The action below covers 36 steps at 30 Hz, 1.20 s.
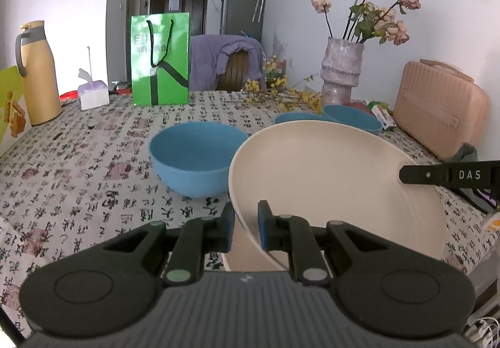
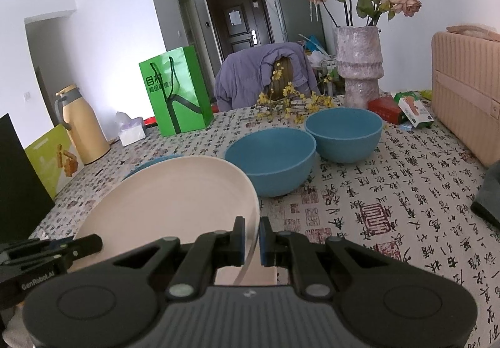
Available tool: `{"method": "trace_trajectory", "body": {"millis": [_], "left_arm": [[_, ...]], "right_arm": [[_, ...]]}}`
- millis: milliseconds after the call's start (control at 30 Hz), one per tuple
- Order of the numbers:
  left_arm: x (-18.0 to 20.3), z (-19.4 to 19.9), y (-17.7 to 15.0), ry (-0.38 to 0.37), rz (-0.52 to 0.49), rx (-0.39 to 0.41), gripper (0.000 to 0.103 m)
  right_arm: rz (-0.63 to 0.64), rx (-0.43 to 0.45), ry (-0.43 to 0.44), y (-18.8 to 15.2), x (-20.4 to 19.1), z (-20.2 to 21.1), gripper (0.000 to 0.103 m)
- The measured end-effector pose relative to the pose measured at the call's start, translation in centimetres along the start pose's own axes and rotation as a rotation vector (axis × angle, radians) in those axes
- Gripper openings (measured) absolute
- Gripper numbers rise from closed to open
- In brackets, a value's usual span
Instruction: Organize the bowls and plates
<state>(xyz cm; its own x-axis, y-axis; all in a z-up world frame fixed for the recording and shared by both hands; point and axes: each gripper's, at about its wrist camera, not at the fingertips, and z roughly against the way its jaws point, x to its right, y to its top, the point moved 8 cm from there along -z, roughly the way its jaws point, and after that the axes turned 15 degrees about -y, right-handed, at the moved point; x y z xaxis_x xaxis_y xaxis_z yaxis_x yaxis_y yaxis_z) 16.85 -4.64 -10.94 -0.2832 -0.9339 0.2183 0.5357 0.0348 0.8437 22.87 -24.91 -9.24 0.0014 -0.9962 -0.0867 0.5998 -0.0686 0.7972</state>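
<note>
Left wrist view: left tongs (image 1: 246, 224) and right tongs (image 2: 250, 238) both pinch the cream plate's (image 1: 328, 179) rim.

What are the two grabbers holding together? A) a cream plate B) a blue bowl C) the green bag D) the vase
A: the left gripper and the right gripper each pinch the rim of the same cream plate, on opposite sides.
</note>
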Motion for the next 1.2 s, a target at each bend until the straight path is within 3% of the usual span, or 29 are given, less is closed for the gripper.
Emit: {"method": "trace_trajectory", "body": {"millis": [1200], "left_arm": [[-1.8,-3.0,-3.0,0.019,0.033,-0.087,0.015]], "right_arm": [[0.047,-0.035,-0.045,-3.7,-0.5,-3.8,0.009]]}}
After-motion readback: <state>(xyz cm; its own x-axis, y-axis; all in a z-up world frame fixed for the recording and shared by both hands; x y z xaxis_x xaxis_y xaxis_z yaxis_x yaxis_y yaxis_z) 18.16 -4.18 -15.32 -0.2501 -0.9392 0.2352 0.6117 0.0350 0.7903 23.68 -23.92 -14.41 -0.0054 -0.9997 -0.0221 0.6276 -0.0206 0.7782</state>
